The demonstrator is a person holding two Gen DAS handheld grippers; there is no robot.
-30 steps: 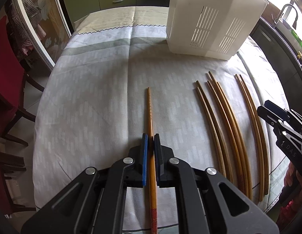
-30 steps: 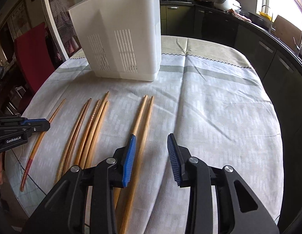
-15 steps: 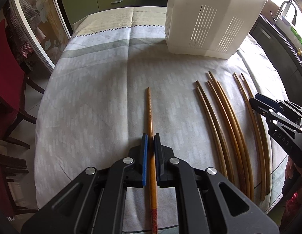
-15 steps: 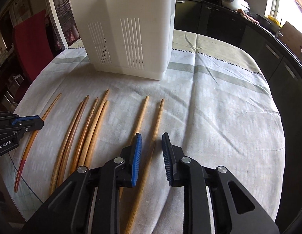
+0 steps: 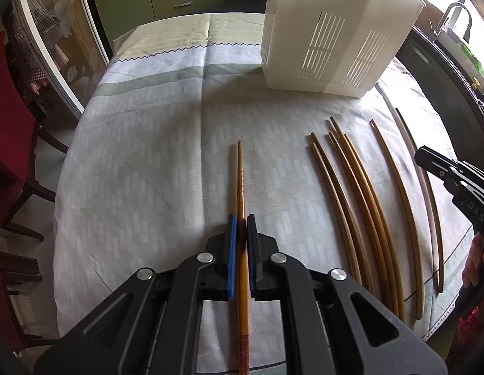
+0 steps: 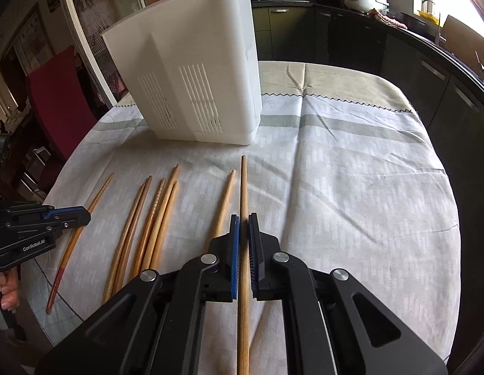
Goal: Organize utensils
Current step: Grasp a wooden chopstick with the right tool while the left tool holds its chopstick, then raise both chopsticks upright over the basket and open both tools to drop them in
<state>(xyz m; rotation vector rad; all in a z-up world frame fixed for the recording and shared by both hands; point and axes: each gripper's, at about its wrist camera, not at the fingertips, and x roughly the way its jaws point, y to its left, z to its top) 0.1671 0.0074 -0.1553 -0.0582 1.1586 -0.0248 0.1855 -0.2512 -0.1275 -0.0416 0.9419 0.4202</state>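
Gripping one chopstick each, both tools sit low over the cloth-covered table (image 6: 351, 187). The left gripper (image 5: 241, 228) has its blue pads closed on a red-tipped chopstick (image 5: 241, 187), which runs straight ahead between the jaws with its narrow end pointing far; whether it rests on the cloth or sits just above it cannot be told. The right gripper (image 6: 244, 228) is clamped on a pale chopstick (image 6: 243, 187), also pointing far, toward the white slotted utensil holder (image 6: 192, 72). The holder stands upright at the far side of the table, well apart from both tools. Five loose chopsticks (image 6: 151, 218) lie on the cloth between the two grippers: a group of four, then a single one (image 6: 223, 200) just left of the right gripper's held stick. All lie roughly parallel, tips far. A red chair (image 5: 10, 125) stands at the left edge of the table.
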